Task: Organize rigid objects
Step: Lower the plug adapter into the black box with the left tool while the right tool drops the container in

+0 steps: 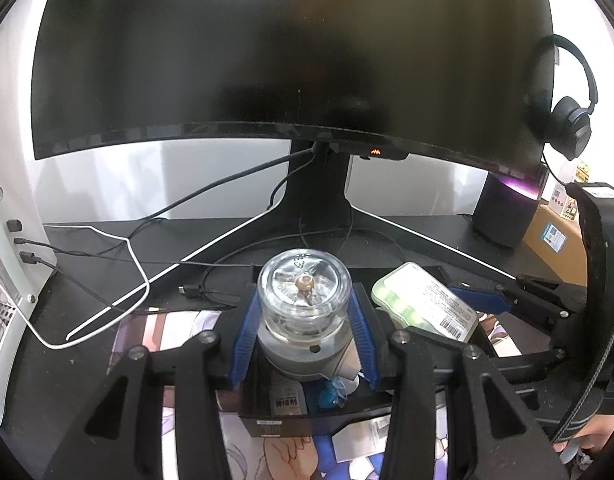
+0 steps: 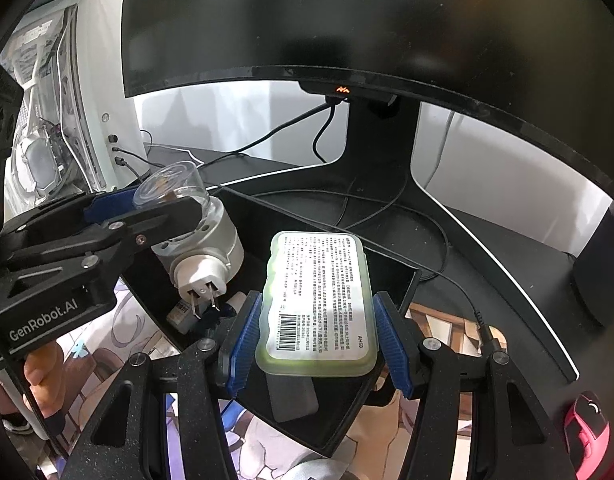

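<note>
So the table (image 1: 407,232) is a black one, and the big monitor's V-shaped stand (image 1: 319,200) sits right in the middle of it. A printed anime-style desk mat (image 2: 119,344) covers the front part, with an open black box (image 2: 387,276) resting on it. Black cables (image 1: 211,196) and a white cable (image 1: 139,264) snake across the left side. A dark speaker (image 1: 507,212) stands at the right, and a pink mouse (image 2: 587,432) lies near the right front.
</note>
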Available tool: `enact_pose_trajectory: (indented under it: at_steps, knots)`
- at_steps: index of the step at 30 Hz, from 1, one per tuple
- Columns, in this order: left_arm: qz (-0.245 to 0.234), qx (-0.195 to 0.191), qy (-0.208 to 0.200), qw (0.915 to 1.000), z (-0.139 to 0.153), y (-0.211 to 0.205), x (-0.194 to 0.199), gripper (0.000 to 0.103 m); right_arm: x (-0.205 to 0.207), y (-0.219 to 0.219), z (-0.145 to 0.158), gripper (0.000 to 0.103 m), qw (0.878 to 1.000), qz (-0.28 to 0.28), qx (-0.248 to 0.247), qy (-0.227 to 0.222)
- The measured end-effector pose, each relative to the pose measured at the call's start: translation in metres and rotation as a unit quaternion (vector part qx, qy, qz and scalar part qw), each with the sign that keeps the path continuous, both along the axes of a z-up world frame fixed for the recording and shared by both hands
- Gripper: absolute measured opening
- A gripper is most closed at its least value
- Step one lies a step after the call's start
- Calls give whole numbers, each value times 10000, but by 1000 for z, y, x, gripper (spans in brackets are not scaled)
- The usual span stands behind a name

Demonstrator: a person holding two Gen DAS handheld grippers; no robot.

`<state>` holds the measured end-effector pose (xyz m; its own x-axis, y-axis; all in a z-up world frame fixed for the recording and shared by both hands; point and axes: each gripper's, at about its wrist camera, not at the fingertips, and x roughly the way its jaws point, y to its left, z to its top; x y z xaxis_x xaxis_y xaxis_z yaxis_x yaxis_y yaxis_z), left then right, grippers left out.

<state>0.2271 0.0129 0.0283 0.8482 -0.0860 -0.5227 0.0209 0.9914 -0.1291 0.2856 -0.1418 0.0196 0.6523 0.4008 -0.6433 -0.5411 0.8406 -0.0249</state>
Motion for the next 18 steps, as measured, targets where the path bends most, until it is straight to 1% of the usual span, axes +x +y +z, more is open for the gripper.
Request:
enact_pose_trajectory:
  at_steps: [7,18]
  knots:
    - [-28,-25,89,10000,-4,1,3,42,-1,3,-1,56,10000,37,-29,38]
    - [-33,-92,101,9999,-6,5,4,43,-1,3,-2,56,10000,46,-19,57]
